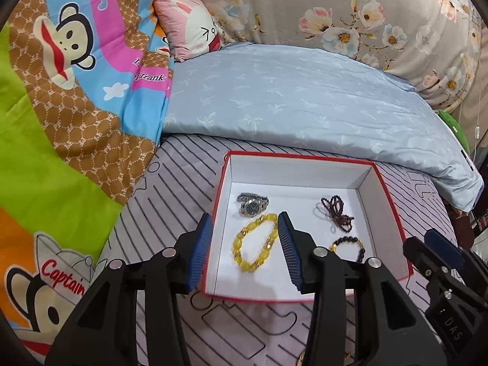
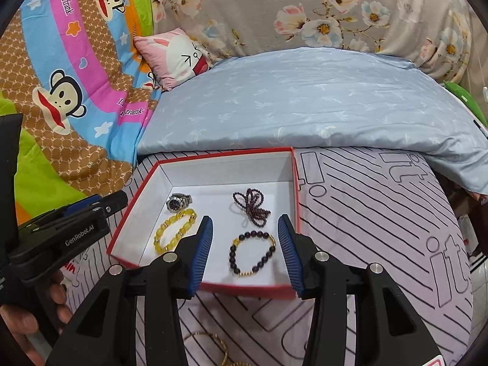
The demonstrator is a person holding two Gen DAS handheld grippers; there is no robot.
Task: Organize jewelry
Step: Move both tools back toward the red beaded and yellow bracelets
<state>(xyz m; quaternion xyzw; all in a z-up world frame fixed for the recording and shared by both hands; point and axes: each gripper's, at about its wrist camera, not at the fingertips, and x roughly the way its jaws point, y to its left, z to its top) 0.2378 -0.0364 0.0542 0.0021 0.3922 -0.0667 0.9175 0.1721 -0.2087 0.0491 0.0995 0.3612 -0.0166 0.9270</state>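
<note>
A red box with a white inside (image 1: 292,170) (image 2: 231,164) lies on the bed. In it are a silver watch (image 1: 252,203) (image 2: 179,202), a yellow bead bracelet (image 1: 254,245) (image 2: 174,231), a coiled dark bead strand (image 1: 335,212) (image 2: 252,205) and a dark bead bracelet with gold beads (image 1: 350,245) (image 2: 252,253). My left gripper (image 1: 245,251) is open and empty, held over the yellow bracelet. My right gripper (image 2: 245,251) is open and empty, held over the dark bracelet. A gold bangle (image 2: 213,346) lies on the sheet below the right gripper, partly hidden.
The box rests on a grey striped sheet (image 2: 381,213). A light blue quilt (image 1: 289,100) lies behind it. A cartoon monkey blanket (image 1: 61,91) is at the left, with a pink pillow (image 1: 189,27). A floral cover (image 1: 366,15) is at the back.
</note>
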